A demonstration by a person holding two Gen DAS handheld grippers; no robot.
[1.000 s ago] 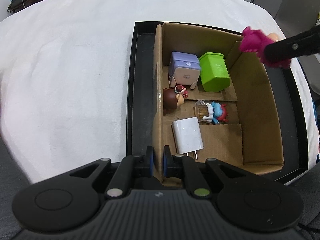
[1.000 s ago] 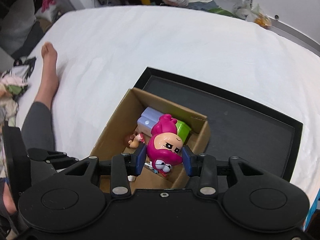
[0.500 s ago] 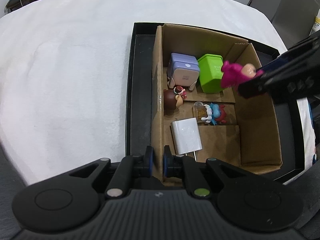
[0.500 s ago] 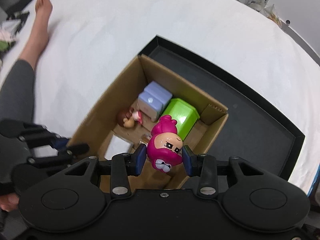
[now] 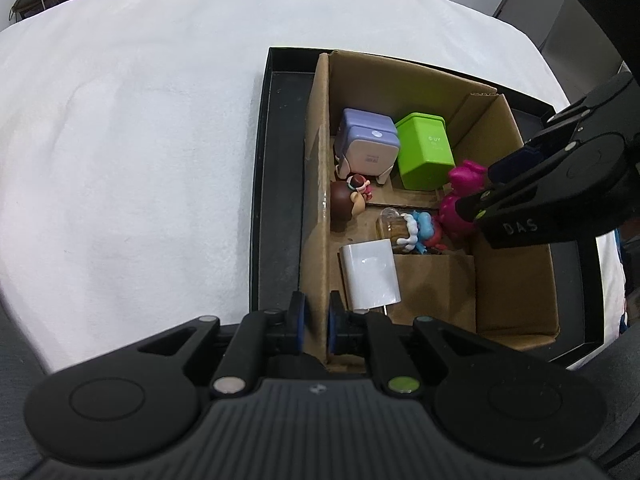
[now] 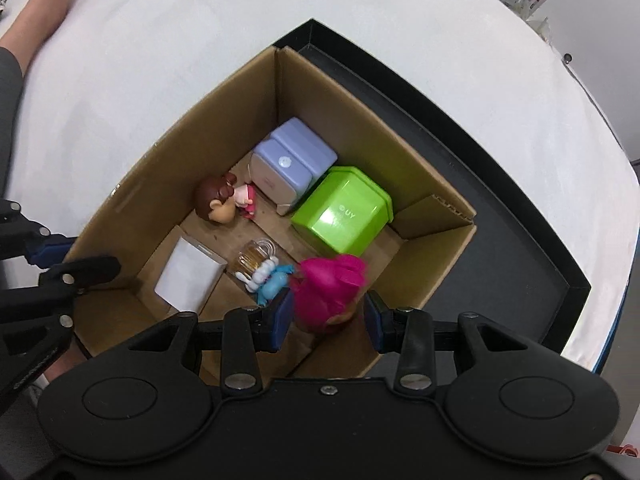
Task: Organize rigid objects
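Note:
A magenta-haired toy figure hangs low inside the cardboard box, with my right gripper shut on it. It is beside the green box and over the blue figure with a jar. Also in the box are a purple case, a brown-haired figure and a white charger. My left gripper is shut on the box's near left wall.
The cardboard box stands in a black tray on a white cloth-covered surface. The box's near right compartment is bare cardboard. A person's leg lies at the cloth's far left edge.
My right gripper came down from above the box's far right corner into the box with the magenta figure, which now shows its hair instead of its face. The left gripper stayed put.

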